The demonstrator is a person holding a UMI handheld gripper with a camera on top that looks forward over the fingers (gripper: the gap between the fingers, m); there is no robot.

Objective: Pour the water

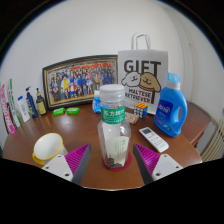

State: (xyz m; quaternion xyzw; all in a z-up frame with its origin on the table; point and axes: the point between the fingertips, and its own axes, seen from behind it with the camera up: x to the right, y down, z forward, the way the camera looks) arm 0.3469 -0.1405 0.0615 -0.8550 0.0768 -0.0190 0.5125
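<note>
Gripper (112, 165) spread, grasping nothing | water bottle (114, 130) upright on table (90, 172), between fingers with gaps either side, cap on | likely light, thin-walled, slick; best held mid-body under label | cup (48, 149) near, left | wooden top; gift bag (140, 75), framed photo (79, 80), blue detergent (170, 105) behind.

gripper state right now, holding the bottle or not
Gripper: open; the bottle stands between the fingers with gaps on both sides, resting on the table.
</note>
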